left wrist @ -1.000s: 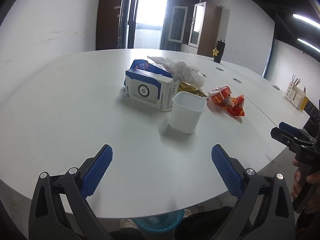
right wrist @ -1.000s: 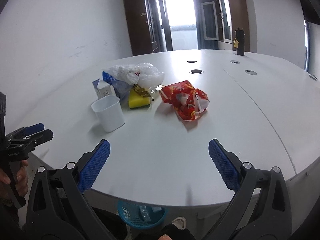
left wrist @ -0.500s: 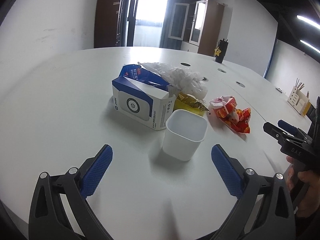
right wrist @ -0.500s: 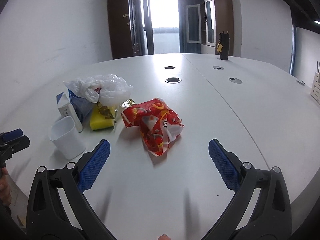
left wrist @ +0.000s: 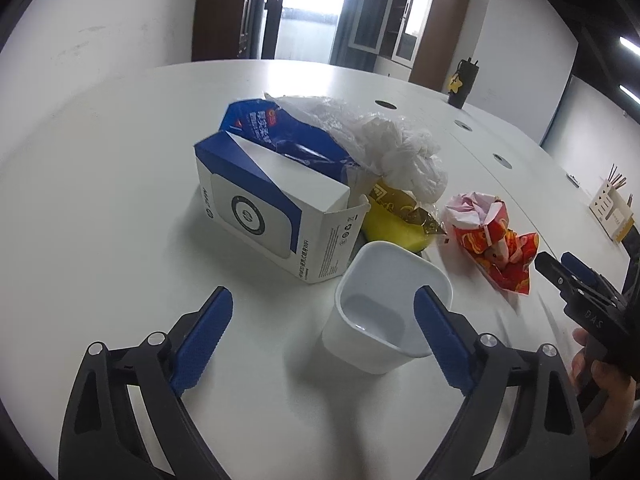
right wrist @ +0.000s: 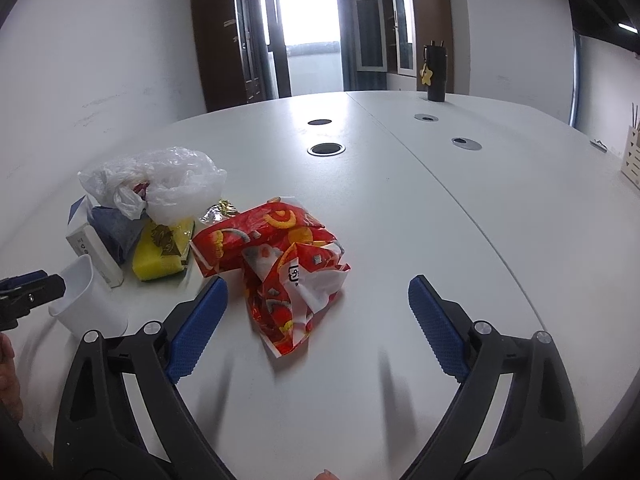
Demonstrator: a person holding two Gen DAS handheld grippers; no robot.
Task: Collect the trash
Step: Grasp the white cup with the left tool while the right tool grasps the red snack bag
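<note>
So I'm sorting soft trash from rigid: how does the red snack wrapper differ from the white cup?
The red snack wrapper is crumpled, printed and lies flat; the white cup is plain, rigid, upright and empty. The wrapper sits between the right gripper's open fingers, the cup before the left gripper. Both rest on the white table.

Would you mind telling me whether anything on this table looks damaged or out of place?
The blue-and-white box lies on its side with an end flap torn open, and the red snack wrapper is crumpled flat on the table. The white cup stands upright and empty.
</note>
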